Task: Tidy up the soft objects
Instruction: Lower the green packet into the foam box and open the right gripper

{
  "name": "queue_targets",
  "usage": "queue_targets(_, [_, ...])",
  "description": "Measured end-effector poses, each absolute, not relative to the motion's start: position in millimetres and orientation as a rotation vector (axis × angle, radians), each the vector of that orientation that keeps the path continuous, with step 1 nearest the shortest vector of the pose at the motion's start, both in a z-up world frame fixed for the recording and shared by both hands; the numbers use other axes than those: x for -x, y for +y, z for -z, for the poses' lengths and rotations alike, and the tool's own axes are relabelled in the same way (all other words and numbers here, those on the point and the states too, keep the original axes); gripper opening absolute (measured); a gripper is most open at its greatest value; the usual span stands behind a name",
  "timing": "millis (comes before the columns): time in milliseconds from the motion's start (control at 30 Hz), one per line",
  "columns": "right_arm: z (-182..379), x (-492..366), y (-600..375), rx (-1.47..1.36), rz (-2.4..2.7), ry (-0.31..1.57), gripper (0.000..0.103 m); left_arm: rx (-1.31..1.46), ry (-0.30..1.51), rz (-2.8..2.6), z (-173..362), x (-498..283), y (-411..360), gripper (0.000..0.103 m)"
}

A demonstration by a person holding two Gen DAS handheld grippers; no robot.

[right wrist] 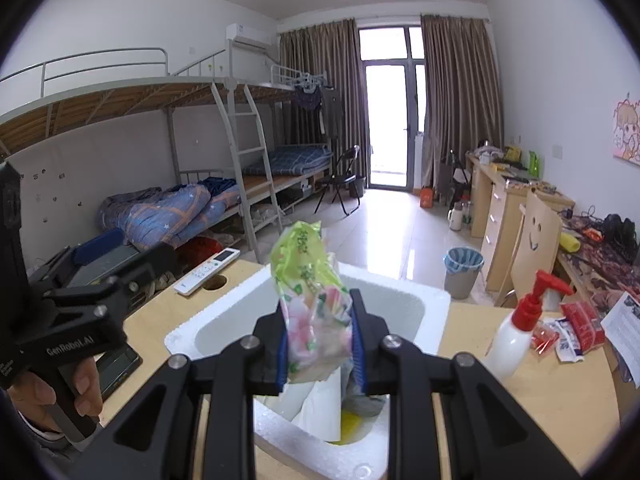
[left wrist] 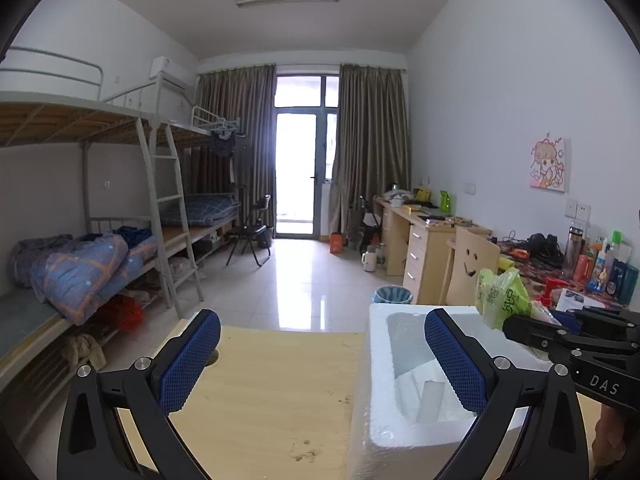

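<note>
Lettering "GenRobot.AI" marks the left gripper (right wrist: 160, 258), fingers spread wide, while right fingers (right wrist: 282, 356) pinch a green packet (right wrist: 308, 292).

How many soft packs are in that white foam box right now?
0 fully inside: one green floral pack is clamped in the right gripper over the foam box. White paper and something yellow lie inside; more may be hidden.
</note>
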State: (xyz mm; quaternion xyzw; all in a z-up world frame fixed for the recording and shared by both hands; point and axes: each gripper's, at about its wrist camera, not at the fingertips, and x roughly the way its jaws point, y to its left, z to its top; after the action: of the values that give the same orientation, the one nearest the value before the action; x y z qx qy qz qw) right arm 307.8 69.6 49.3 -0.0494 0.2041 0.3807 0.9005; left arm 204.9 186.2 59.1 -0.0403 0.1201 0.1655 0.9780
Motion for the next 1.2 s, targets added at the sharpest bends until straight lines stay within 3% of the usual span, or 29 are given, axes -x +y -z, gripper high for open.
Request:
queue_targets(433, [-45, -314, 76, 0.126, -0.775, 0.444, 0.031, 0.095, 0.198, -0.319, -54, -197, 187, 0.102])
queue_targets(533, [-45, -313, 80, 0.133, -0.782, 0.443, 0.043, 0.088, 0.215, -0.315, -53, -199, 188, 0.102])
queue_targets(600, [-45, -314, 80, 0.134, -0.777, 0.440, 0.057, 0.089, 0.218, -0.320, -51, -199, 189, 0.102])
queue_targets(667, [-44, -315, 80, 0.128, -0.772, 0.446, 0.060, 0.096, 0.219, -0.323, -50, -199, 191, 0.102])
queue_targets(967, [-42, -314, 81, 0.148, -0.771, 0.457, 0.088, 0.096, 0.223, -0.331, -50, -199, 192, 0.102])
queue_targets(1200, [-44, -311, 77, 0.143, -0.771, 0.433, 0.096, 0.106, 0.223, -0.328, -51, -200, 193, 0.102])
